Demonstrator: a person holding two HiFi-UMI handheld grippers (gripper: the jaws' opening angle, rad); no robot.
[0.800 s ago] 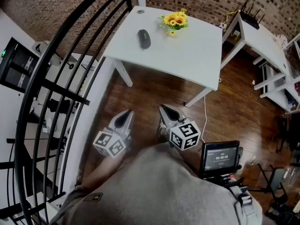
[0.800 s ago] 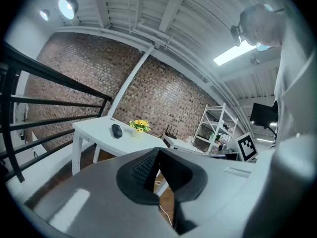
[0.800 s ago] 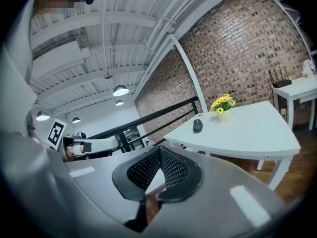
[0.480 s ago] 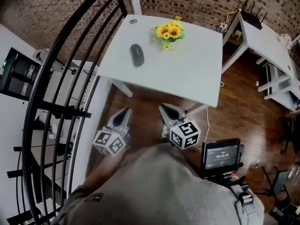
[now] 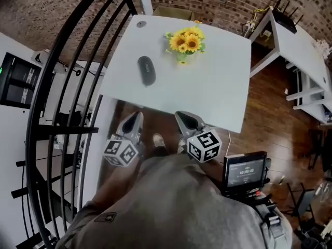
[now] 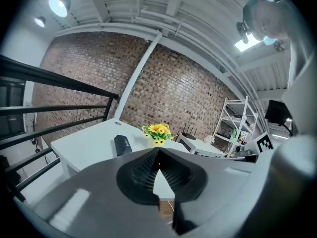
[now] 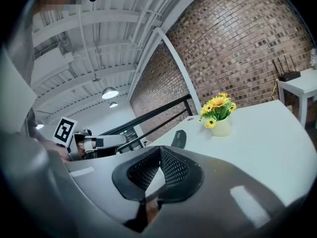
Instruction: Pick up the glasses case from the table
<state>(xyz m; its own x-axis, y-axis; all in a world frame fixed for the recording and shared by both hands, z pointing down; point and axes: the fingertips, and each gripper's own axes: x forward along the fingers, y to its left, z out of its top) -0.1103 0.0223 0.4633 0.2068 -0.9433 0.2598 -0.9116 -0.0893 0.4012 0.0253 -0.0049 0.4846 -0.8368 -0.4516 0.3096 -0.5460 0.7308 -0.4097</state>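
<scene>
A dark oblong glasses case lies on the left half of the white table, also seen as the glasses case and the glasses case in the gripper views. My left gripper hangs just short of the table's near edge, shut with nothing in it. My right gripper is beside it at the same edge, its jaws meeting at the tips, also holding nothing. Both point toward the table, well short of the case.
A small vase of yellow sunflowers stands right of the case. A small round disc sits at the table's far left corner. A black stair railing runs along the left. Another white table stands at the right; a screen device is near my right side.
The table has come nearer in the head view, its near edge now reaching the gripper tips. Both grippers stay shut and side by side.
</scene>
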